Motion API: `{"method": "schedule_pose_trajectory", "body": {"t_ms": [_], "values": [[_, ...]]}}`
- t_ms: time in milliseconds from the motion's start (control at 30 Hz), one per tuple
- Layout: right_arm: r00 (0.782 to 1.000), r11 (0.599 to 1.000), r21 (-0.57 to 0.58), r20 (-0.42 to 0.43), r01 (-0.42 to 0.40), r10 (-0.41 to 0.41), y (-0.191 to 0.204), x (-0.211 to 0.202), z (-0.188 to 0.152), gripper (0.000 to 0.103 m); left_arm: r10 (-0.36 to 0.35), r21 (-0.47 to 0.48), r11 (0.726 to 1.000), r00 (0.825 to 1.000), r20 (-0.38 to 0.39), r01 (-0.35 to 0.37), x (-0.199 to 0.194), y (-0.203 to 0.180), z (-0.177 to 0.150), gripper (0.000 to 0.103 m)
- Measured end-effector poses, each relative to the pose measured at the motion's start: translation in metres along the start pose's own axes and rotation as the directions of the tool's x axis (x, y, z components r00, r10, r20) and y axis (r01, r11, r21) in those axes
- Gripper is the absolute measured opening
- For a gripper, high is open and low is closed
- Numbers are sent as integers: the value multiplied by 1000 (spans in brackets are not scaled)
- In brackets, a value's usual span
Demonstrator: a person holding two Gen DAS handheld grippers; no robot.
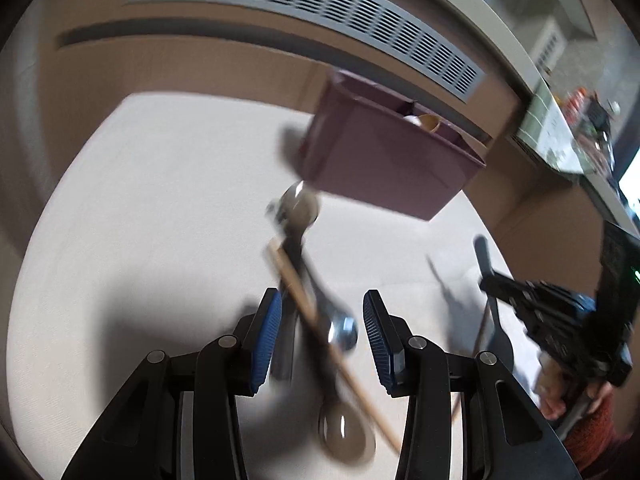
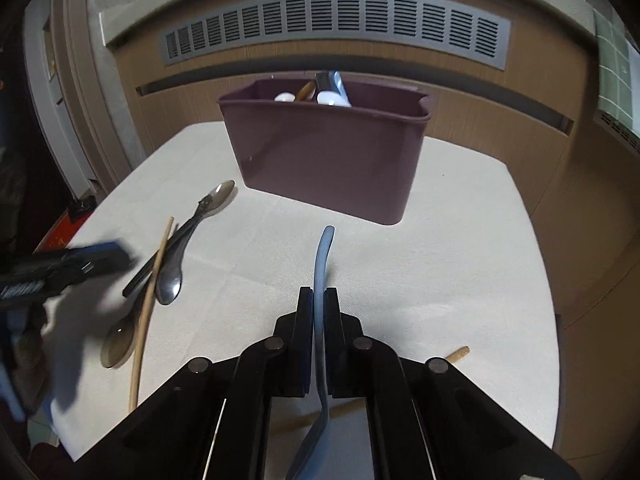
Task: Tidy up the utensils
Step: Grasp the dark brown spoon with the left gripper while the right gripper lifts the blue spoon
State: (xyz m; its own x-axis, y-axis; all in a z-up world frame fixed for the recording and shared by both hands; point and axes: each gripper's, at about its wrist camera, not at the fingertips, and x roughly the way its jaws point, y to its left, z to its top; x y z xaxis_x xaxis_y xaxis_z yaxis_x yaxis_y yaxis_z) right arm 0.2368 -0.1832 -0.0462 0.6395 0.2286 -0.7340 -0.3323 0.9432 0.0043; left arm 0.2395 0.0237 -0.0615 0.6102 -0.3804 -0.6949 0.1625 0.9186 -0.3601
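Note:
A maroon utensil caddy (image 2: 328, 152) stands at the far side of the white-clothed table (image 2: 460, 240), with several utensils standing in its compartments. My right gripper (image 2: 319, 304) is shut on a blue utensil handle (image 2: 323, 256) that points toward the caddy. My left gripper (image 1: 322, 320) is open and hovers over a pile of spoons (image 1: 298, 208) and a wooden chopstick (image 1: 340, 360). In the right wrist view the pile (image 2: 172, 272) lies at the left, with the left gripper (image 2: 80, 264) beside it. The caddy also shows in the left wrist view (image 1: 384, 160).
Another wooden stick (image 2: 458, 354) lies on the cloth at the right, partly hidden under my right gripper. A wooden wall with a grey vent grille (image 2: 340, 24) runs behind the table. The table's edges fall away left and right.

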Motion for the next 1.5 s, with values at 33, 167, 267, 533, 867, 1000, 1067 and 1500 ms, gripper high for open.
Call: {"method": "schedule_pose_trajectory", "body": {"t_ms": [33, 167, 267, 533, 867, 1000, 1067, 1500], "values": [[1000, 1000, -3, 0, 0, 0, -1, -1, 2, 4, 2, 27, 1000, 1000, -12, -1, 9, -2, 10, 44], [1000, 1000, -6, 14, 12, -12, -5, -10, -6, 4, 70, 64, 996, 995, -77, -65, 49, 0, 46, 44], [1000, 1000, 2, 20, 16, -16, -6, -8, -9, 4, 81, 78, 994, 985, -154, -70, 76, 1, 61, 44], [999, 1000, 5, 36, 25, -25, -5, -6, -13, 4, 157, 173, 977, 974, -163, -129, 95, -27, 65, 44], [999, 998, 41, 36, 38, -39, -11, -6, -16, 4, 200, 281, 947, 971, -127, -158, 101, -40, 59, 44], [998, 998, 48, 31, 44, -46, -12, -5, -17, 4, 166, 315, 942, 978, -130, -118, 99, -31, 60, 44], [998, 997, 53, 33, 48, -50, -13, -5, -17, 4, 159, 329, 938, 980, -120, -111, 97, -30, 58, 44], [998, 995, 95, 42, 40, -44, -22, -4, -23, 5, 99, 184, 976, 992, 81, -113, 30, -27, 34, 34]]}}
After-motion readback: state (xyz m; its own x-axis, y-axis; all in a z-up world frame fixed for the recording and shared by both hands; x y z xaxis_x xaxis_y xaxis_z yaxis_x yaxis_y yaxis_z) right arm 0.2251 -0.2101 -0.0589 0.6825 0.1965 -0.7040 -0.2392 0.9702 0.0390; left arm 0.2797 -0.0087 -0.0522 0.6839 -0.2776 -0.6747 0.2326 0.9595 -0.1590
